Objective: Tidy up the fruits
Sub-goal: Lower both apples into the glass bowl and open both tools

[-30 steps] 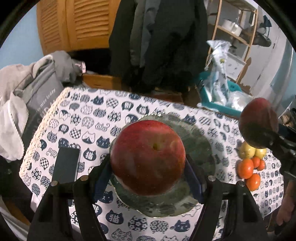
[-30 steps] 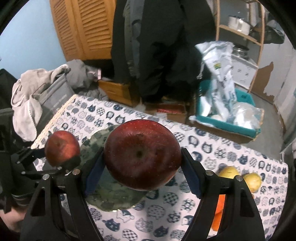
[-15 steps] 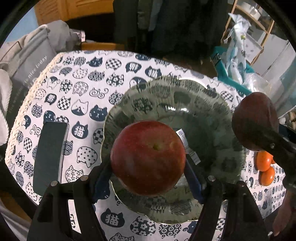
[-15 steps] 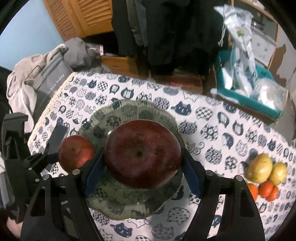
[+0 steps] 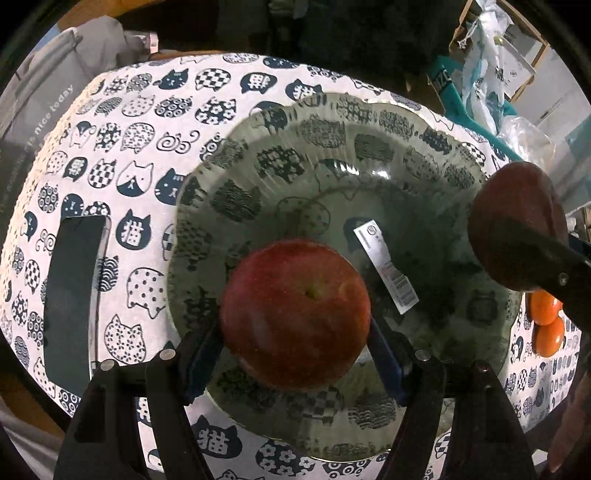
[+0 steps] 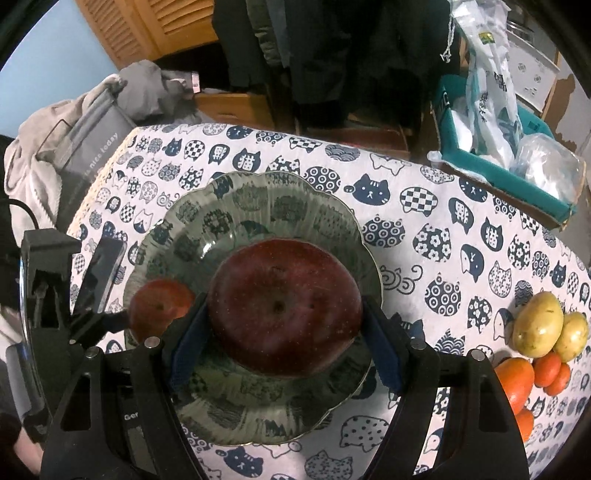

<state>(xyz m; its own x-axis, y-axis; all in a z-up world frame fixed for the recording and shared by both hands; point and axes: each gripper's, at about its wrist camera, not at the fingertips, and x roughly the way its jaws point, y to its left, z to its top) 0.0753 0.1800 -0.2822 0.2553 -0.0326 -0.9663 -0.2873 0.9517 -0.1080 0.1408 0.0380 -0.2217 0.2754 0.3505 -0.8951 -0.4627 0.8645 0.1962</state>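
My left gripper (image 5: 295, 325) squeezes a red apple (image 5: 295, 314); my right gripper (image 6: 284, 325) squeezes a dark apple (image 6: 284, 306). Both hang over the glass plate (image 6: 295, 192). I should lower slowly, apart, then let go.

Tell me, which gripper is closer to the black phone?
Left. The left gripper hangs beside the phone; the right gripper is farther, over the plate.

1. A pale blue wall (image 6: 48, 48) fills the upper left; beside it stand louvred wooden doors (image 6: 155, 29).
2. Dark coats (image 6: 332, 48) hang behind the surface (image 6: 424, 236), which wears a cat-print cloth.
3. Grey clothing (image 6: 74, 122) is heaped at the left; a teal box (image 6: 517, 173) holds plastic bags at the right.
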